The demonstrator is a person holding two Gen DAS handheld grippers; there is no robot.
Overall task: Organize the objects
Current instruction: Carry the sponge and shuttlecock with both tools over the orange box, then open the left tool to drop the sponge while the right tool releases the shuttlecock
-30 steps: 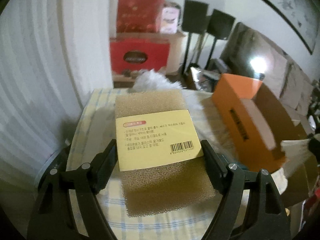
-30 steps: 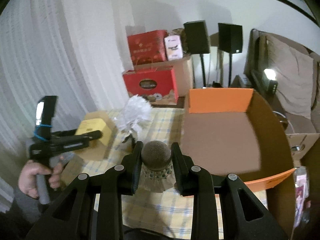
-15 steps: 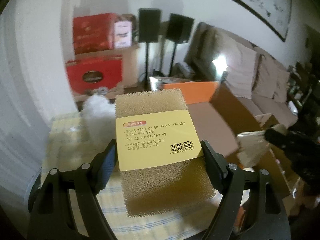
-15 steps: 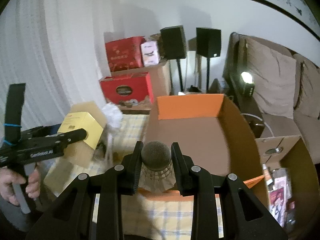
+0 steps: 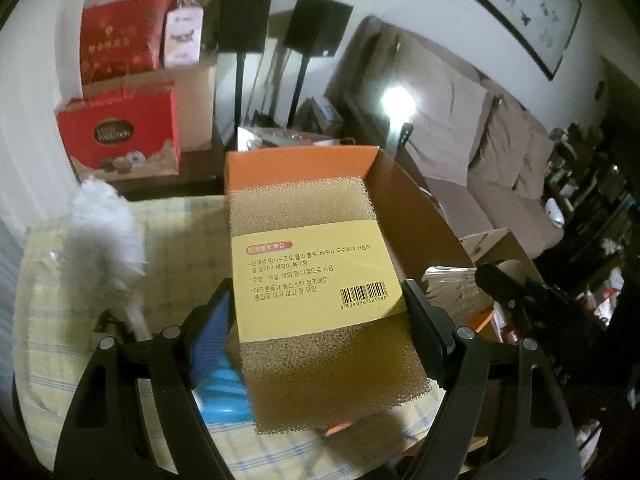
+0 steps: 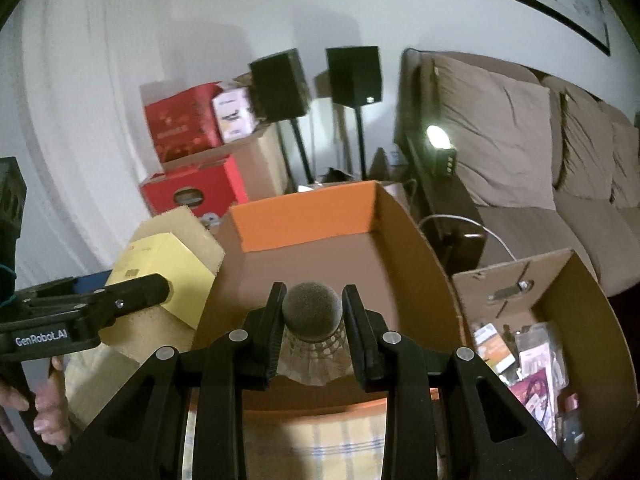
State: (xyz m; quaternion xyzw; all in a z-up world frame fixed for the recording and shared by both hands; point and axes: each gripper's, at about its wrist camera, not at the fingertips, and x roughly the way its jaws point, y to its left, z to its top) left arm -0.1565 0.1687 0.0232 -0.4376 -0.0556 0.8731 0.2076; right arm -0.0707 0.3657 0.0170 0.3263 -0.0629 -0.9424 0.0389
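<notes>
- Both our grippers have swung from the checked tablecloth (image 5: 80,344) toward the orange box (image 6: 304,224), which now fills each view.
- Our left gripper (image 5: 318,312), jaws wide, clamps the sponge (image 5: 316,264) at the box's near edge.
- Our right gripper (image 6: 312,320), jaws narrow, pinches the shuttlecock (image 6: 312,312) over the box floor.
- We judge both drops come next.

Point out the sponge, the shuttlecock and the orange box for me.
sponge (image 5: 304,208): left wrist view, bare foam above the yellow label.
shuttlecock (image 6: 312,311): right wrist view, its dark round cork.
orange box (image 6: 304,220): right wrist view, inner face of its far wall.
</notes>
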